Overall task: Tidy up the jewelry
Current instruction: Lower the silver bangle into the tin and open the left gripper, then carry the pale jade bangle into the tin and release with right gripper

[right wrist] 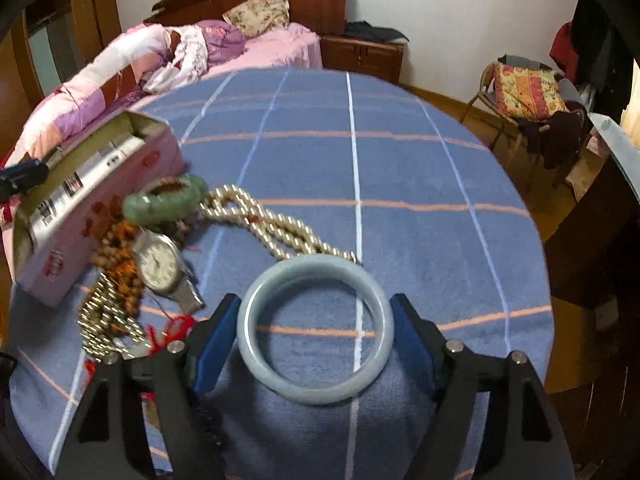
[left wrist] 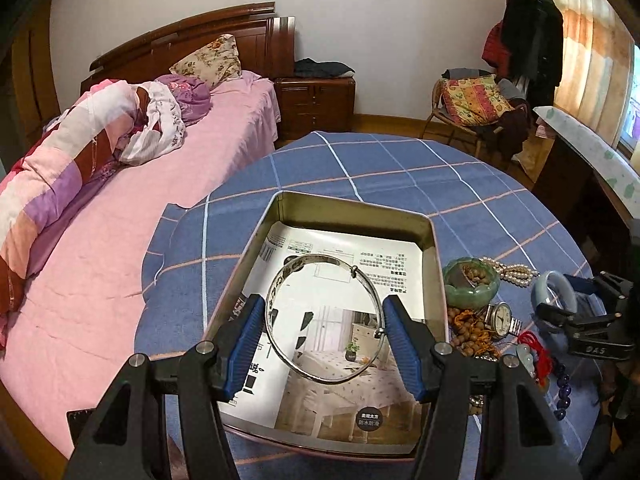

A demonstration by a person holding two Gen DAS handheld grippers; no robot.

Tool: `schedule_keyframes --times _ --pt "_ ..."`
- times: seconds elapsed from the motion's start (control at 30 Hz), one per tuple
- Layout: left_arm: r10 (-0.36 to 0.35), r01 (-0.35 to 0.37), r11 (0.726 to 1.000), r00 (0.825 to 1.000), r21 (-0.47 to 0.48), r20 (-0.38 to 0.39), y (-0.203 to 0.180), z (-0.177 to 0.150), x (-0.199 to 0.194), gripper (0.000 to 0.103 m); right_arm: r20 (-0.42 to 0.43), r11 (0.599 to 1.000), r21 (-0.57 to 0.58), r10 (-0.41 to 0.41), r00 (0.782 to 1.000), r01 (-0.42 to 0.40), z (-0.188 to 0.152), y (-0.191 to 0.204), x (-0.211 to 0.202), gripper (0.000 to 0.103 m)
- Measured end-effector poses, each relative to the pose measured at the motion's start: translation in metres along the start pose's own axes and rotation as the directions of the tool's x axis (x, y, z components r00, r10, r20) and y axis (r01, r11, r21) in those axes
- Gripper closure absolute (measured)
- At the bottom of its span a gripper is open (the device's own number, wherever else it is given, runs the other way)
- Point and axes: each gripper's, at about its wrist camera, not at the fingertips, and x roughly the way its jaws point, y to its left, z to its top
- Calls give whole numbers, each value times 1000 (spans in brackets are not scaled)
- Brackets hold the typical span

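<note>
L claw [left wrist: 325,334] pinches silver bangle [left wrist: 325,318] over tin [left wrist: 436,248], center frame; R claw [right wrist: 316,334] spread round jade bangle [right wrist: 316,330]. Next I drop silver, close R.

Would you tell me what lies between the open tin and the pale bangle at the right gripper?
A jewelry heap: green bangle, wristwatch, brown beads and pearl strands; the right wrist view shows it best.
</note>
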Motion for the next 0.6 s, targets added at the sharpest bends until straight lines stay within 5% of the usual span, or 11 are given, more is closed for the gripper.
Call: schedule_keyframes --times 0.33,0.6 --pt "-12 12 999 1000 -37 3 6 8 13 42 113 985 -133 121 986 -106 61 62 -21 25" --pt "-9 7 999 999 -51 -35 14 7 32 42 134 956 -228 216 967 -182 97 126 9 25"
